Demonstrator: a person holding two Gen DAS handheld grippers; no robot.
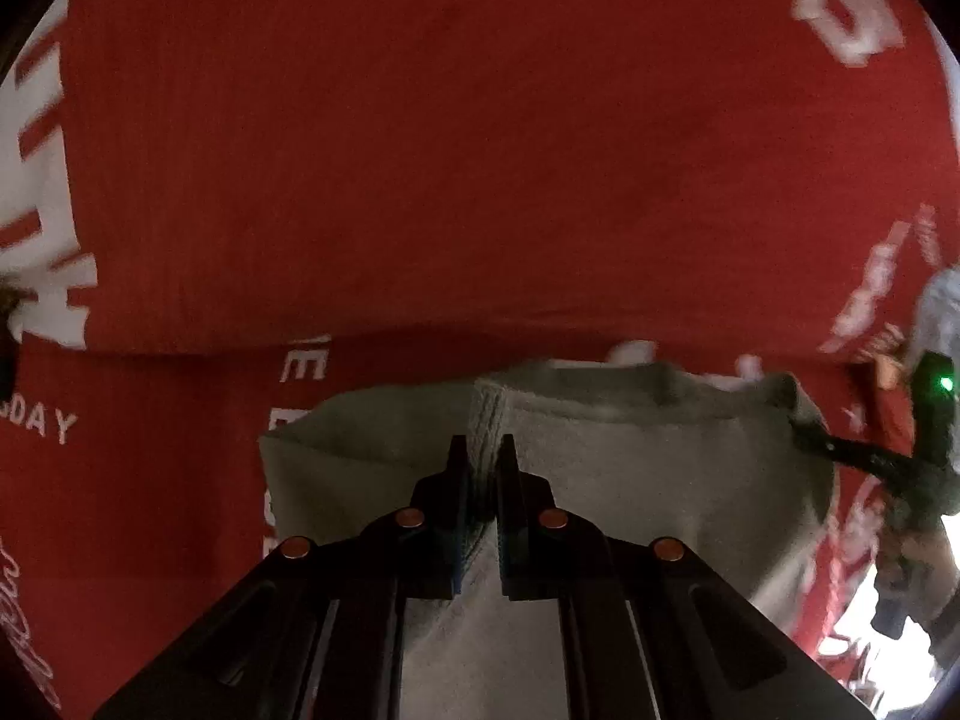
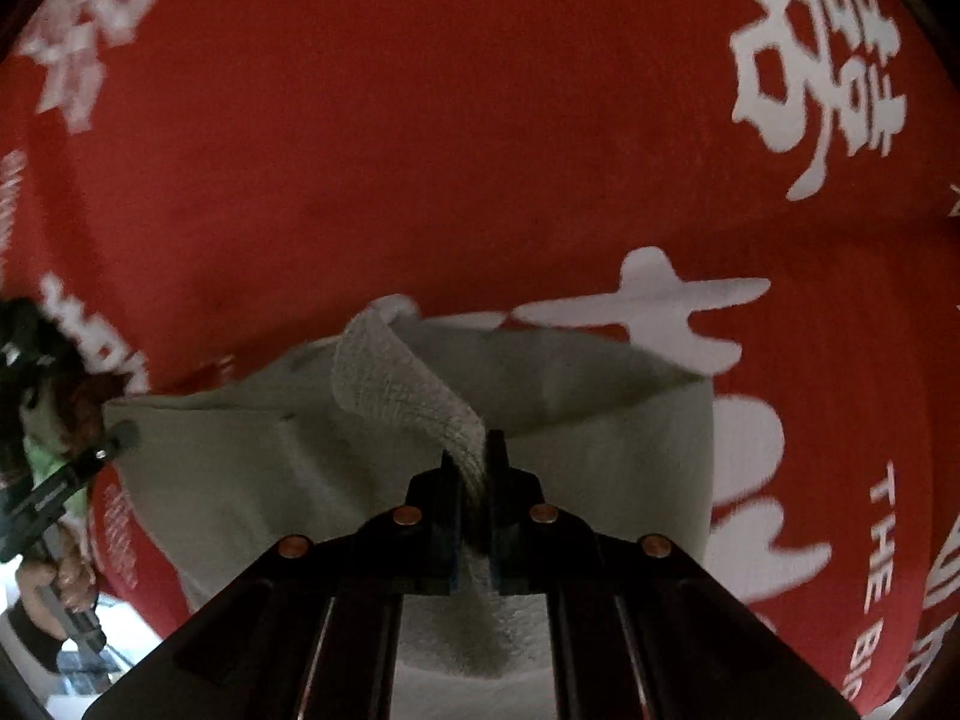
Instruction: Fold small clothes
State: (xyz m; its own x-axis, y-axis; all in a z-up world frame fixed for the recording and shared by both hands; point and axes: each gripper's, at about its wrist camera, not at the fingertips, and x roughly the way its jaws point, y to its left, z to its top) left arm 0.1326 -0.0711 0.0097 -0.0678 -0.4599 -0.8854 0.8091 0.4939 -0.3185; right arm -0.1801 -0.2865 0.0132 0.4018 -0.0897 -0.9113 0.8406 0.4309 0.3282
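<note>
A small grey-green garment (image 1: pixel 630 480) is held up between both grippers over a red cloth. My left gripper (image 1: pixel 482 456) is shut on a ribbed seam at the garment's top edge. My right gripper (image 2: pixel 470 453) is shut on a ribbed band (image 2: pixel 396 384) of the same garment (image 2: pixel 600 438), which curls up from the jaws. The other gripper shows in each view: the right one at the garment's right corner in the left wrist view (image 1: pixel 852 450), the left one at the left corner in the right wrist view (image 2: pixel 114 444).
A red cloth with white lettering (image 1: pixel 420 150) fills the background, also in the right wrist view (image 2: pixel 480 120). The person's hand (image 2: pixel 66 576) holds the other gripper's handle at the lower left. A green light (image 1: pixel 945 383) glows on the right gripper.
</note>
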